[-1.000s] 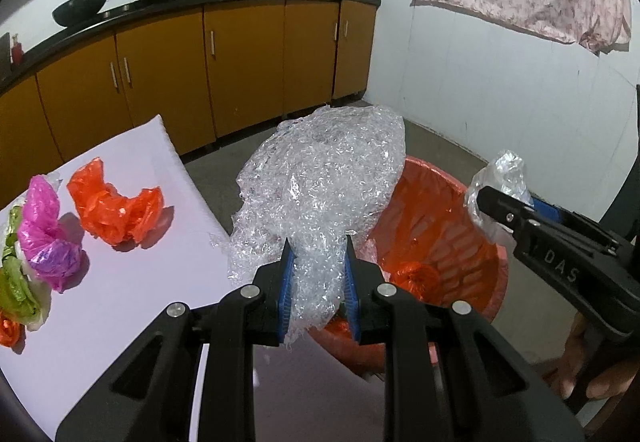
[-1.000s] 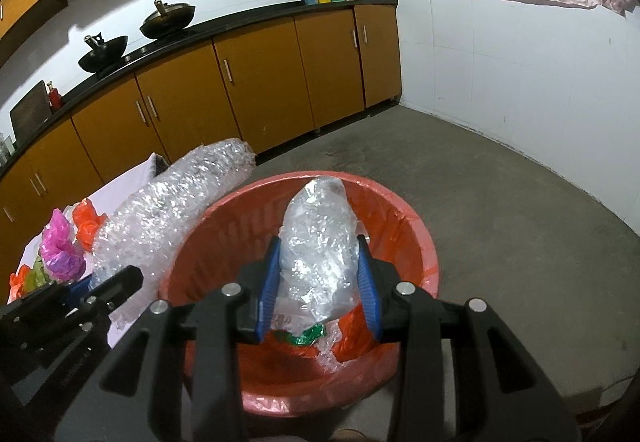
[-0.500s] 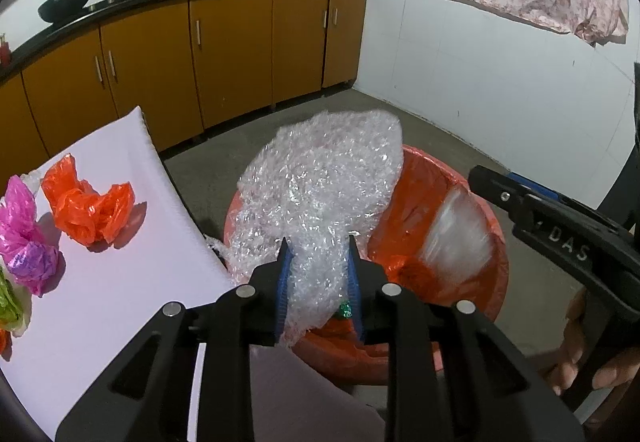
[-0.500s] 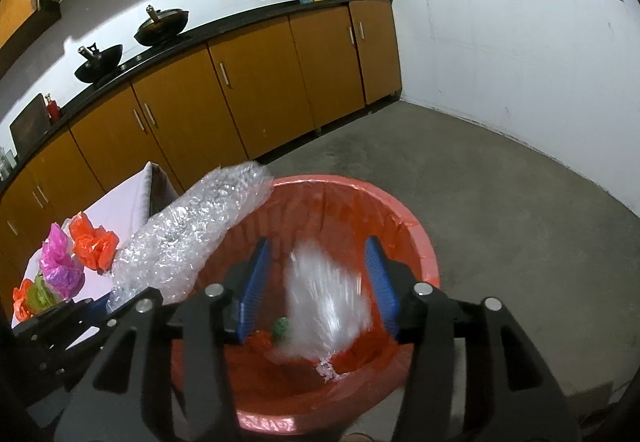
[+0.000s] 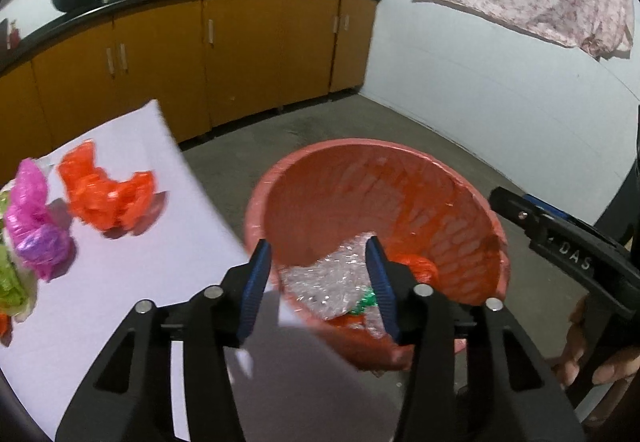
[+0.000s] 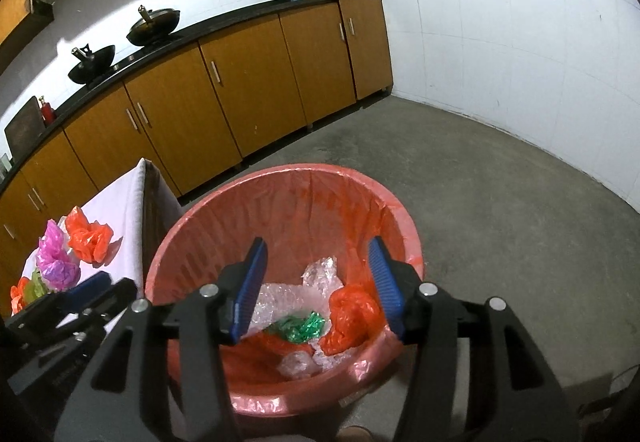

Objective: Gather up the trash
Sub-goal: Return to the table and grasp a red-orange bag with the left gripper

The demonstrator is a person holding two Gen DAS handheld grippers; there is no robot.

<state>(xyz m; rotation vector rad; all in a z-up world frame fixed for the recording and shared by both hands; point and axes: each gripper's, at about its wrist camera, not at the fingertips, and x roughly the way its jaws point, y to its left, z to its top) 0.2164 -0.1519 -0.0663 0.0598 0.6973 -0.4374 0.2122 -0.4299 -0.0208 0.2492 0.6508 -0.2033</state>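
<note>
The white table (image 5: pixel 120 282) lies at the left of the scene. On it rest crumpled bags: a green one (image 5: pixel 10 282) nearest the left edge, a magenta one (image 5: pixel 34 226) beside it, and an orange one (image 5: pixel 106 198) further right. None of them touches a gripper.

The left gripper (image 5: pixel 316 282) is angled downward over the near left rim of the red bin (image 5: pixel 472 202), which stands on the floor just right of the table. Its jaws are opening, and nothing is clamped between the blue pads (image 5: pixel 256 286). Seen through the gap, the bubble wrap (image 5: pixel 328 278) lies inside the bin, clear of both pads.

The right gripper (image 6: pixel 316 286) is likewise tilted downward, over the near side of the bin (image 6: pixel 192 226). Its jaws stand about half apart with no object between the pads (image 6: pixel 250 290). Below it, on the bin floor, lie clear plastic (image 6: pixel 276 302), a green wrapper (image 6: pixel 300 328) and an orange bag (image 6: pixel 348 314); the trash is loose and touches neither finger.

In the left wrist view, the right gripper body enters from the right edge, with the person's fingers (image 5: pixel 600 358) wrapped round its handle.
</note>
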